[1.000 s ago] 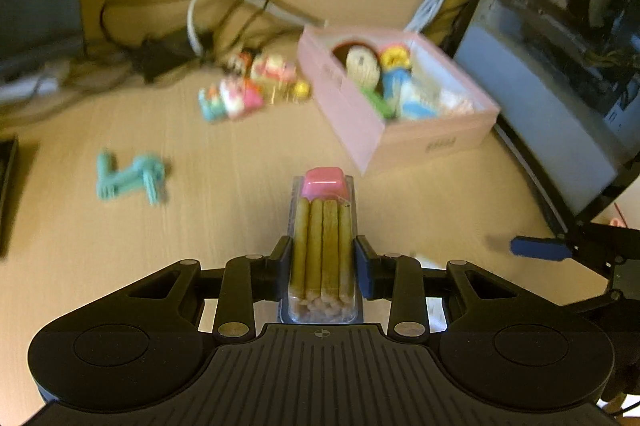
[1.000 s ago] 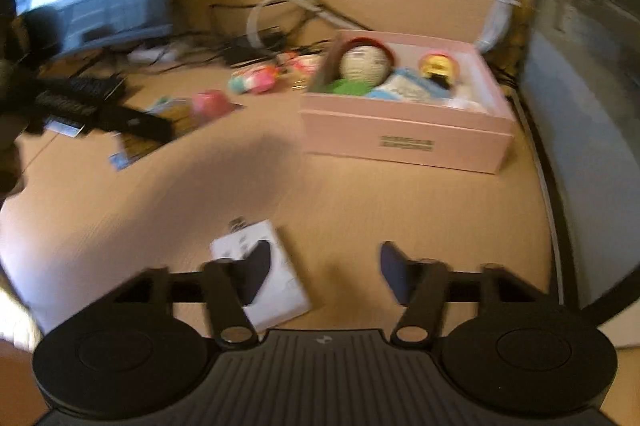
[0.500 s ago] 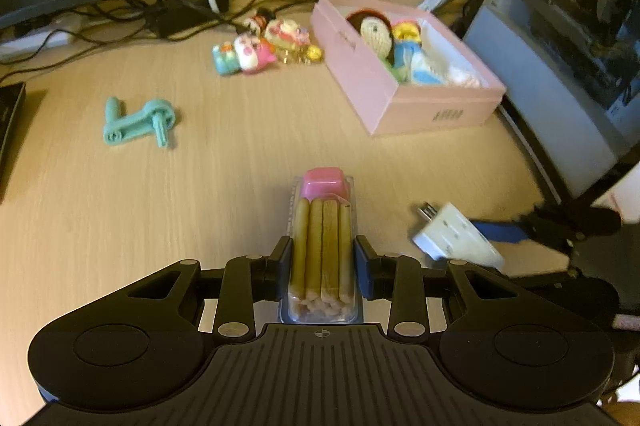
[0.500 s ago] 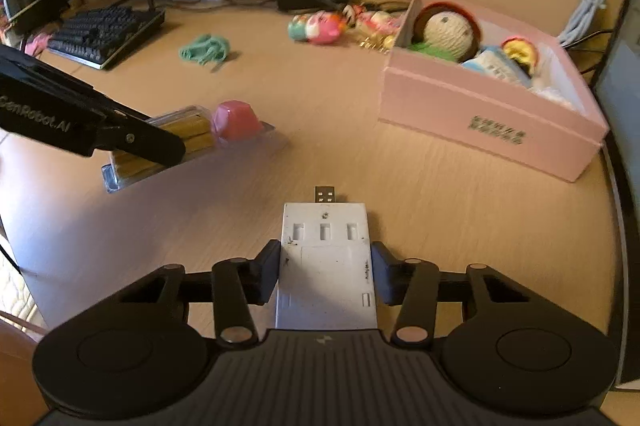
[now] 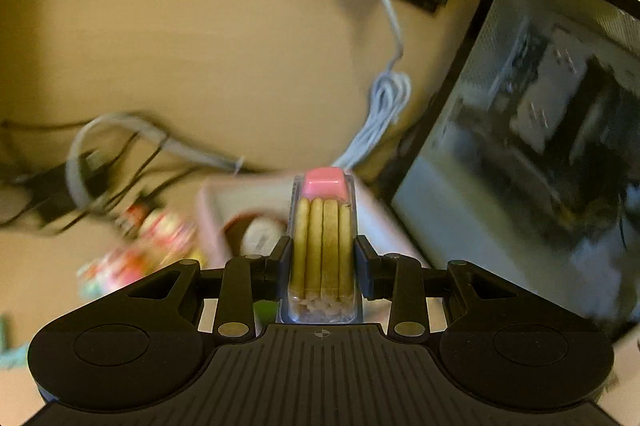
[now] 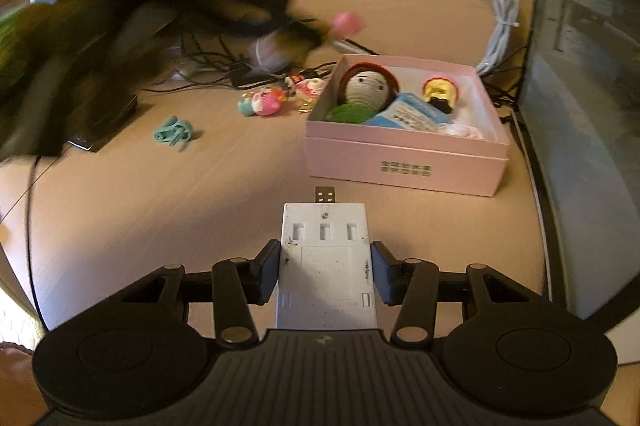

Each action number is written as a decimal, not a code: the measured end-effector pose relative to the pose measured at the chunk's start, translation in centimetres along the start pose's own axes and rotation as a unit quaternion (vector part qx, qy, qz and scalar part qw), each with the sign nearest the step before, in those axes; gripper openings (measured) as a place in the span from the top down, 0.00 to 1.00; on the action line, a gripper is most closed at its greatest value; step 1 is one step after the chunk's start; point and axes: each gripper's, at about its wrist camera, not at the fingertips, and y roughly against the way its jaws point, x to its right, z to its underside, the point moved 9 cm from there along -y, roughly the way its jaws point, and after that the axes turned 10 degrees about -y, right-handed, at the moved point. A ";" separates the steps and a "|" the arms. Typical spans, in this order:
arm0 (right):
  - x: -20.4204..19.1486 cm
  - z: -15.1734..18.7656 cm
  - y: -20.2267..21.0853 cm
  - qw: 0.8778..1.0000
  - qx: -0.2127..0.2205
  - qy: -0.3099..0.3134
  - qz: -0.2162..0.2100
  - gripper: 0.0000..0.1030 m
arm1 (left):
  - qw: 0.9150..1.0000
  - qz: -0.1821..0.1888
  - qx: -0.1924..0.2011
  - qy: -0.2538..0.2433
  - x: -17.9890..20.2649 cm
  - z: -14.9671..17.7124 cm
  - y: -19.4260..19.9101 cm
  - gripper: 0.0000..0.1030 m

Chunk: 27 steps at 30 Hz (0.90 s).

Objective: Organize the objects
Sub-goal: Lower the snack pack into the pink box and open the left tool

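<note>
Both hand-held grippers are loaded. In the left hand-held gripper [image 5: 322,262] a snack pack [image 5: 322,246] is pinched between the fingers, its long axis running straight ahead along them and its pink end foremost. In the right hand-held gripper [image 6: 325,272] a white adapter [image 6: 326,266] is clamped by its sides, plug tip forward. A pink box [image 6: 404,162] is seen ahead of both: in the left view it lies directly beyond and below the pack's pink tip, blurred, while in the right view it stands on the desk [image 6: 200,210] ahead and slightly right, with open desk between it and the adapter. The left is judged the nearer to a drop, the pack appearing to be held above the box's far-left corner in the right view, though blur hides the detail. Inside the box a crocheted doll [image 6: 366,90], a blue packet [image 6: 408,112], a small yellow figure [image 6: 439,92] and something white [image 6: 460,130] are already laid. Small toys [image 6: 276,98] and a teal clip [image 6: 174,132] are left on the desk to the box's left.
</note>
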 end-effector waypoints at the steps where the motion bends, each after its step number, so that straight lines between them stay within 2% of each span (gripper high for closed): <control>1: 0.3 0.0 0.2 1.000 0.000 -0.003 0.002 0.54 | 1.000 -0.007 0.005 -0.002 0.2 -0.3 -1.4 0.64; 4: 1.4 0.4 0.5 1.000 -0.003 -0.011 0.008 0.54 | 0.999 -0.047 0.002 -0.008 0.5 0.9 -5.0 0.64; 7: 2.7 1.0 0.6 1.000 -0.012 -0.014 0.013 0.54 | 0.996 -0.081 -0.024 -0.030 0.8 3.4 -7.2 0.63; 10: 3.8 1.6 0.5 1.000 -0.020 -0.020 0.014 0.54 | 0.995 -0.080 -0.051 -0.040 0.8 5.7 -8.1 0.62; 12: 4.4 1.6 -0.3 0.999 -0.025 -0.022 0.017 0.54 | 0.994 -0.085 -0.045 -0.044 0.6 6.3 -7.8 0.61; 14: 4.5 1.4 -0.5 0.999 -0.024 -0.020 0.018 0.54 | 0.995 -0.088 -0.027 -0.029 0.4 6.0 -7.0 0.62; 17: 4.4 0.3 -0.6 1.000 -0.015 -0.018 0.011 0.54 | 0.998 -0.070 0.000 0.004 -0.1 5.2 -5.0 0.62; 21: 4.3 -1.8 -0.9 1.000 0.005 -0.006 0.017 0.54 | 0.998 -0.053 -0.001 0.034 -1.1 4.7 -2.3 0.63; 27: 4.8 -8.0 -2.5 0.996 0.064 0.008 0.054 0.54 | 0.994 -0.053 0.017 0.093 -4.4 5.7 4.0 0.64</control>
